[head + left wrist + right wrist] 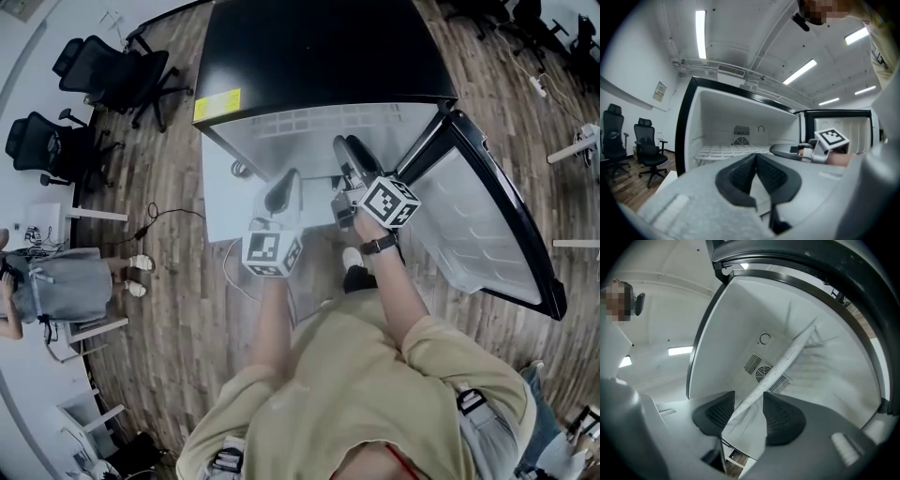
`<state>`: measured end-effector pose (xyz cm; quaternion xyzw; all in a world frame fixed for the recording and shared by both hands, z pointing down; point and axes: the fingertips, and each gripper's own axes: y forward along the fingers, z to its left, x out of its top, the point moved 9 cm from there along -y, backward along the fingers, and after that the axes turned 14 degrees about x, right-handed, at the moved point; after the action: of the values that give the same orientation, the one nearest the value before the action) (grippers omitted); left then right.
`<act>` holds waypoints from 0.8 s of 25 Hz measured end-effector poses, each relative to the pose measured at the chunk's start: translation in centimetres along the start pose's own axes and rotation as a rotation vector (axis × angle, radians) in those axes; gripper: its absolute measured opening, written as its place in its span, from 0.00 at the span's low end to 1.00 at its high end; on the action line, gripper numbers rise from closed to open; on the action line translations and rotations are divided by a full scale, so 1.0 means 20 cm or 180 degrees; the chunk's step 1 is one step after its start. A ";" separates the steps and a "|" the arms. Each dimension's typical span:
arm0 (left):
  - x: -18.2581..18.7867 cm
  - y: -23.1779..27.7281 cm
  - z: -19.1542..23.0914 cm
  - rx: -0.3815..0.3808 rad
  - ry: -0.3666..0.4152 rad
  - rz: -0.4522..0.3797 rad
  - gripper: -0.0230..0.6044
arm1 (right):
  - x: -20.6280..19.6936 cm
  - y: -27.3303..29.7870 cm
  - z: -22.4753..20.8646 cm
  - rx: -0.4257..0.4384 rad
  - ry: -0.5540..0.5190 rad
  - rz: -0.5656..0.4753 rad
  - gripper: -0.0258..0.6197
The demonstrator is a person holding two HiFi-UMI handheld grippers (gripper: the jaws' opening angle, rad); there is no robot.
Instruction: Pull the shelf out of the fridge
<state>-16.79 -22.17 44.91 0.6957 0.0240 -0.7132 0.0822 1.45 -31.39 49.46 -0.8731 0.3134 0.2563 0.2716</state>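
The black fridge (319,56) stands open, its door (478,225) swung out to the right. Its white wire shelf (309,136) lies inside; in the left gripper view the shelf (726,151) sits low in the white cavity. My right gripper (349,150) reaches into the fridge. In its own view the shelf's front edge (787,357) runs slantwise between the jaws of the right gripper (749,413), which stand apart and do not press on it. My left gripper (286,183) hovers just outside the opening; its tips (755,159) meet on nothing. The right gripper (787,150) shows beside it.
Two black office chairs (112,70) stand at the far left. A person (66,281) stands by a desk at the left edge. A cable (155,220) trails on the wooden floor. A white panel (225,202) lies at the fridge's left foot.
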 end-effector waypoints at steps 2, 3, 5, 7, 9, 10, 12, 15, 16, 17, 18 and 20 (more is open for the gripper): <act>0.01 0.03 -0.01 -0.0018 -0.0012 -0.0027 0.04 | 0.00 0.02 -0.03 -0.0031 0.0124 -0.0050 0.34; 0.01 0.04 -0.01 -0.0028 -0.0022 -0.0047 0.04 | 0.00 0.03 -0.04 -0.0048 0.0187 -0.0077 0.36; 0.02 0.07 -0.02 -0.0049 -0.0035 -0.0091 0.04 | 0.00 0.05 -0.07 -0.0075 0.0309 -0.0140 0.41; 0.02 0.10 -0.03 -0.0064 -0.0038 -0.0125 0.04 | 0.01 0.08 -0.10 -0.0082 0.0444 -0.0201 0.43; 0.02 0.13 -0.03 -0.0075 -0.0034 -0.0150 0.04 | 0.01 0.10 -0.13 -0.0060 0.0587 -0.0263 0.43; 0.03 0.14 -0.02 -0.0080 -0.0032 -0.0160 0.04 | 0.02 0.12 -0.14 -0.0044 0.0651 -0.0295 0.43; 0.03 0.17 -0.02 -0.0086 -0.0029 -0.0173 0.04 | 0.02 0.14 -0.16 -0.0019 0.0773 -0.0365 0.43; 0.04 0.20 0.00 -0.0083 -0.0025 -0.0188 0.04 | 0.02 0.17 -0.20 -0.0007 0.0974 -0.0504 0.43; 0.04 0.21 0.00 -0.0080 -0.0026 -0.0193 0.04 | 0.02 0.18 -0.21 -0.0005 0.1040 -0.0542 0.43; 0.04 0.22 0.00 -0.0075 -0.0029 -0.0197 0.04 | 0.02 0.19 -0.23 -0.0004 0.1101 -0.0570 0.43; 0.04 0.22 0.00 -0.0072 -0.0035 -0.0197 0.04 | 0.03 0.19 -0.24 0.0000 0.1153 -0.0596 0.42; 0.04 0.23 0.01 -0.0072 -0.0075 -0.0189 0.04 | 0.03 0.19 -0.27 0.0040 0.1266 -0.0693 0.27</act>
<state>-16.25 -26.79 44.46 0.6852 0.0516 -0.7232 0.0692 0.75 -37.53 51.76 -0.9335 0.2662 0.0463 0.2359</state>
